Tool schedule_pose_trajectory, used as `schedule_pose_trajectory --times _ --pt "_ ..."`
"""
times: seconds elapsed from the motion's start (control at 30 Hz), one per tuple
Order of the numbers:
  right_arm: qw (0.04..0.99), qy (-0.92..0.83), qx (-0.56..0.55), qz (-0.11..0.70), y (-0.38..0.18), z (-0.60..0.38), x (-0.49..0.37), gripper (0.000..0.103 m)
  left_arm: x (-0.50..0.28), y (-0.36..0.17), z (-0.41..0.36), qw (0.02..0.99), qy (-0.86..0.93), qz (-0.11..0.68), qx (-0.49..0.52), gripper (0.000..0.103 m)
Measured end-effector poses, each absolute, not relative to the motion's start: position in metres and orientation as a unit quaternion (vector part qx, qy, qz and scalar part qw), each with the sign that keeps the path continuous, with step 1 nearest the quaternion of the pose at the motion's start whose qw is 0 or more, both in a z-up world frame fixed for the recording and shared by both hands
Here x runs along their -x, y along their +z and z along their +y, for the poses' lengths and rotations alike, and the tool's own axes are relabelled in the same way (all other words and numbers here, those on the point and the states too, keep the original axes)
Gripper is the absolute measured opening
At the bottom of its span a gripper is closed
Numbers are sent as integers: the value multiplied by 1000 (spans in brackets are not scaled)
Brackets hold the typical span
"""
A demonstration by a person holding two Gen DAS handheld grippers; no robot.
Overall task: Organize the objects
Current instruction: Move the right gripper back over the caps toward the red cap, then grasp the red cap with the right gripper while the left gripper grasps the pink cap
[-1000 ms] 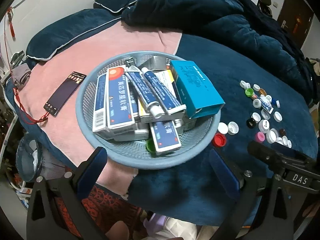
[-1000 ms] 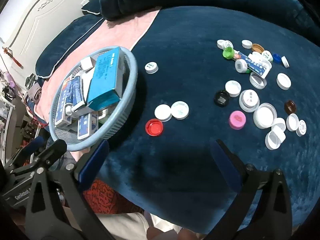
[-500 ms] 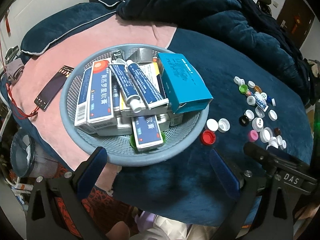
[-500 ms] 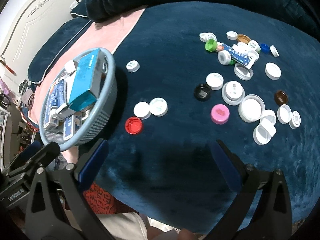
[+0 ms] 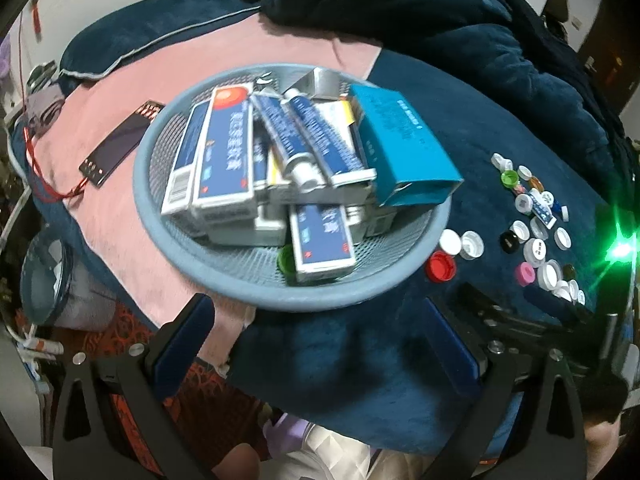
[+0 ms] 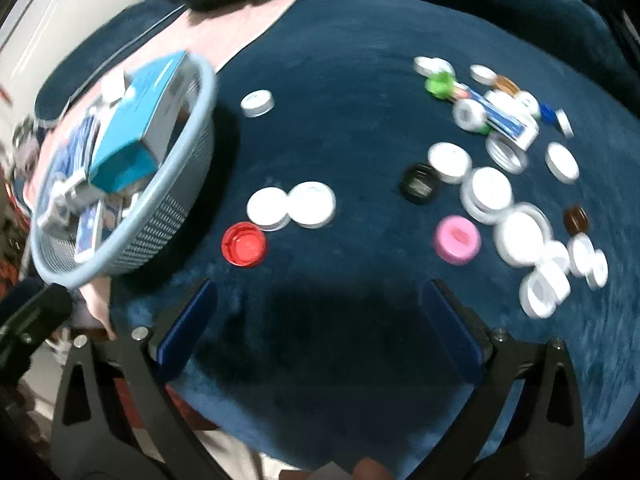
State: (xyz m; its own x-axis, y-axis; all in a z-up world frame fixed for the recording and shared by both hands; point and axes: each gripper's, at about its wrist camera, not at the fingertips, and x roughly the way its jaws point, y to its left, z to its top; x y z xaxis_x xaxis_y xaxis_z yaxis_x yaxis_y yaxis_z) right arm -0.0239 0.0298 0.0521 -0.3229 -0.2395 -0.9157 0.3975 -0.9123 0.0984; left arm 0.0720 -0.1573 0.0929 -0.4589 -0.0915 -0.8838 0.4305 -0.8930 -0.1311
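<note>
Left gripper and right gripper: jaws apart, empty, over bare blue blanket. Filled basket overhangs the bed edge; red cap just beside it.

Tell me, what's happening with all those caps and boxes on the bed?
A person holds a gripper in each hand, tidying up. The left gripper hangs open in front of a basket piled with boxes and tubes. The right gripper is open too, over the blanket near a red cap, a pink cap and many white caps. Neither is holding anything.
</note>
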Motion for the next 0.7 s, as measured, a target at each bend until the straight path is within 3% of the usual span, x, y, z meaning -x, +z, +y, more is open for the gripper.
schedule_pose_trajectory --times 0.27,0.33,0.4,0.43,0.47,0.5,0.53,0.7 --pt "222 -801 -546 102 33 -3 29 100 -76 86 -171 168 -833 172 -498 102" --pt "224 -798 -550 100 28 -6 32 89 -76 84 -172 167 -832 174 -500 102" --pt "227 -796 -553 99 24 -9 35 68 -76 83 -172 166 -831 174 -501 102" --pt "225 -797 -551 101 23 -9 36 64 -75 83 -172 165 -831 173 -502 102" --pt "224 -798 -549 104 22 -9 36 54 -75 83 -172 164 -831 172 -503 102" --pt "225 -800 -547 102 23 -7 36 36 -75 82 -171 163 -831 172 -504 102" --pt "225 -801 -546 98 25 -4 36 31 -75 82 -170 162 -830 172 -505 102" --pt "211 -812 -542 53 38 24 39 31 -72 84 -153 147 -835 168 -503 102"
